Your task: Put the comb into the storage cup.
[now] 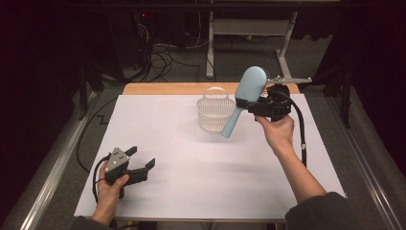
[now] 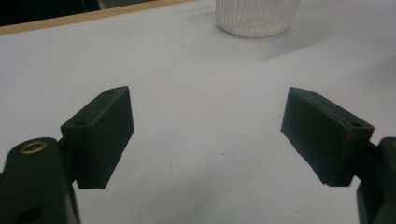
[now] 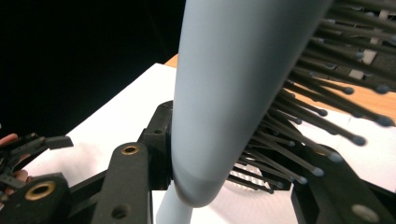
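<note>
A light blue hairbrush [image 1: 245,96] with dark bristles hangs in the air above the white basket [image 1: 214,111], handle pointing down and to the left. My right gripper [image 1: 253,104] is shut on it near where the head meets the handle. In the right gripper view the hairbrush [image 3: 229,88] runs up between the jaws, its bristles [image 3: 317,116] fanning to the right. My left gripper [image 1: 142,159] rests low at the table's front left, open with nothing between its fingers. In the left gripper view the basket [image 2: 257,16] stands far ahead of my left gripper [image 2: 205,135].
The white table sheet [image 1: 201,172] spreads wide between the two hands. A wooden table edge [image 1: 163,88] runs along the back. Behind it lie floor cables [image 1: 163,57] and a desk frame [image 1: 249,28]. A black cable [image 1: 301,129] trails from the right gripper.
</note>
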`<state>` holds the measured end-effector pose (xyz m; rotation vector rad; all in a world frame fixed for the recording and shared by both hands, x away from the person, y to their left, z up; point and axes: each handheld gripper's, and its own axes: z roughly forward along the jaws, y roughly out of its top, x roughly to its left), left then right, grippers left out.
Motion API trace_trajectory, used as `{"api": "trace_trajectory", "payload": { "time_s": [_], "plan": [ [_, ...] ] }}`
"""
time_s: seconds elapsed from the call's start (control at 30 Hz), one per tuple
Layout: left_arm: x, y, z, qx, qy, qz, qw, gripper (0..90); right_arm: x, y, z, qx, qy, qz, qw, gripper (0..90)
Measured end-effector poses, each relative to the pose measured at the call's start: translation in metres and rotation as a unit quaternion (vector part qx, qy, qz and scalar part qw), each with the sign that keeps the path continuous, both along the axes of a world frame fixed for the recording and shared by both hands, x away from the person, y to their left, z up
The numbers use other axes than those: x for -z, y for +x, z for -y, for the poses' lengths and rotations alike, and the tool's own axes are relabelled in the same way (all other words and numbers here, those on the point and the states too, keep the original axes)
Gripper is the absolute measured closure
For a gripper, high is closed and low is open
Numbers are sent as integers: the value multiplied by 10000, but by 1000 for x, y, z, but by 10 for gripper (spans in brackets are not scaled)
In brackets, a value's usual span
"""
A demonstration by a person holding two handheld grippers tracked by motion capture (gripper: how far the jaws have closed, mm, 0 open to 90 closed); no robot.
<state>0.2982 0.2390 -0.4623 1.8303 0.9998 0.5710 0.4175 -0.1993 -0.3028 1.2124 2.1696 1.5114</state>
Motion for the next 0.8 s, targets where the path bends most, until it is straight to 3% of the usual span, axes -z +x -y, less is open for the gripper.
{"api": "trace_trajectory", "payload": {
  "time_s": [0.23, 0.8],
  "plan": [
    [0, 0, 0, 17, -20, -16, 10000, 179, -4, 12, -7, 9, 52, 35, 10000, 552],
    [0, -1, 2, 74, 41, 2, 10000, 181, -10, 34, -24, 337, -172, 64, 9993, 549]
  ]
}}
